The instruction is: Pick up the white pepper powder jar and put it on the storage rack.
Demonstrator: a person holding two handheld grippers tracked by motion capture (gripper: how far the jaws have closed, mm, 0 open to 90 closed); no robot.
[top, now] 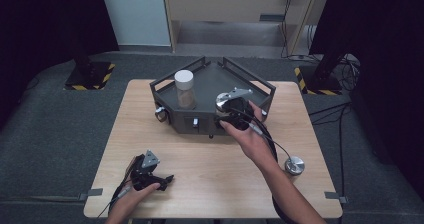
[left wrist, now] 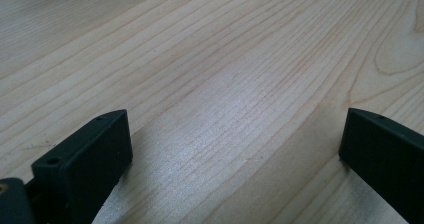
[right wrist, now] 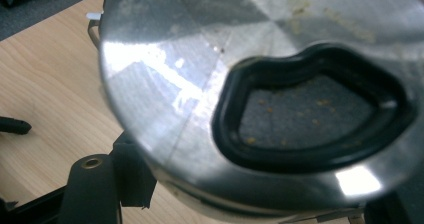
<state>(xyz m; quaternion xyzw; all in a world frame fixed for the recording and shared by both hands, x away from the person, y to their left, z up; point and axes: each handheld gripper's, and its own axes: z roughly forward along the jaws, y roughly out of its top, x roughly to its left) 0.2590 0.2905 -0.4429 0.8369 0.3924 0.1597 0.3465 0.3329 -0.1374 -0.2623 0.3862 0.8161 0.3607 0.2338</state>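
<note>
Steel container [right wrist: 165, 84] first: where do we have it?

We have it clamped in the right tool [top: 227, 108], one jaw on each side of its body, held above the front right part of the dark tray [top: 165, 86]. Its shiny top, with the black-rimmed opening, faces the right gripper view's camera.

And the jar [top: 184, 89] with the white lid?

It stands upright in the tray, to the left of our container and a little farther from us. The two are near each other but apart. If the contents go that way, we judge the move runs leftward across the tray, and the lid is on the jar.

Is the container tilted?

We cannot tell for sure, because the close view is blurred and the high view is small. It may lean slightly toward us.

What about the left tool [top: 159, 180]?

It rests on the surface [top: 210, 169] at the near left, jaws wide apart with nothing but bare wood between them. It is well apart from the tray, so our right hand is the nearer one by far.

Anything else in reach?

A small steel cap [top: 294, 165] lies on the surface just beside our right forearm.
</note>
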